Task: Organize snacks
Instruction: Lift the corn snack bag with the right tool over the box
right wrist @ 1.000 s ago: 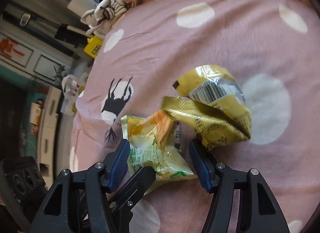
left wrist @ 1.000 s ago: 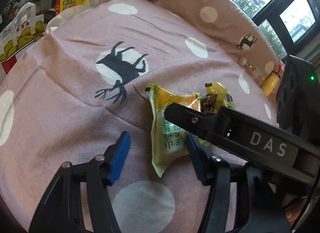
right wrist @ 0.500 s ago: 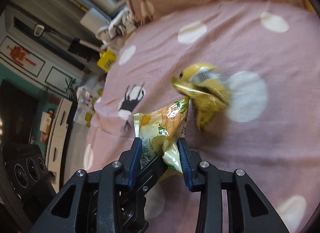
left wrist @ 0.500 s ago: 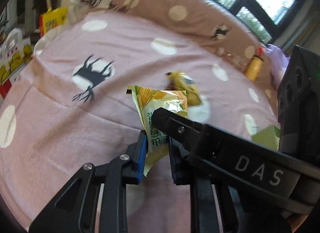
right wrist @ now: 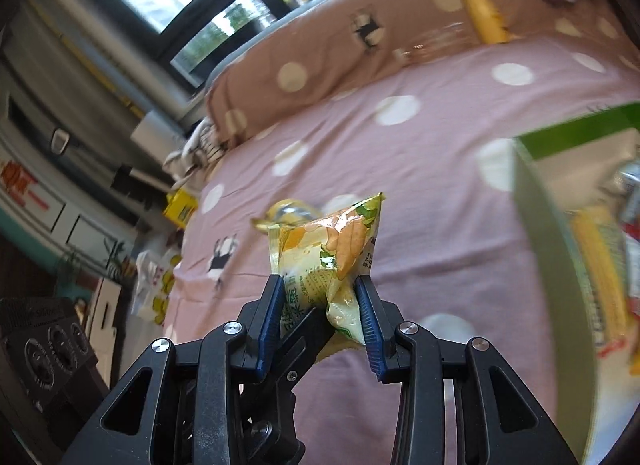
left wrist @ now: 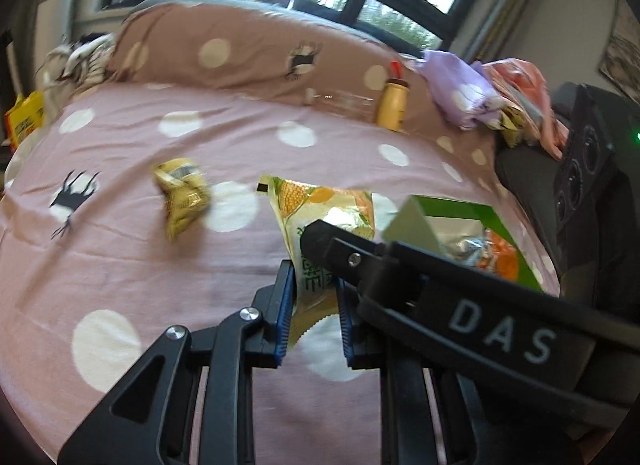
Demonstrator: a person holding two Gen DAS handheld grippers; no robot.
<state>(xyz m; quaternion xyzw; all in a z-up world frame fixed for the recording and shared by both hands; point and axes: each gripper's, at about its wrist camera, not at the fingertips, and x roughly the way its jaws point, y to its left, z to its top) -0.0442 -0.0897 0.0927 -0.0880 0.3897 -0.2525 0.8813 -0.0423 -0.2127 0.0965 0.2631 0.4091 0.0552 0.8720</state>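
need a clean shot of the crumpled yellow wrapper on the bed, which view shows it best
The left wrist view. There the yellow wrapper lies in the open on the pink sheet, nothing in front of it, only a little blurred. In the right wrist view just its top edge shows behind the held snack bag.

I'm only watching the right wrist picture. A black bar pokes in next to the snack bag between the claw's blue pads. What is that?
Observer: A finger of the left claw. The left wrist view shows that claw shut on the lower edge of the same corn snack bag.
Operator: Something yellow peeks out behind the bag. What is it?
Observer: A crumpled yellow packet, lying by itself on the pink bedspread with its barcode showing.
Operator: Is there anything past the purple cloth?
Observer: Yes, an orange-pink cloth is heaped right beside it.
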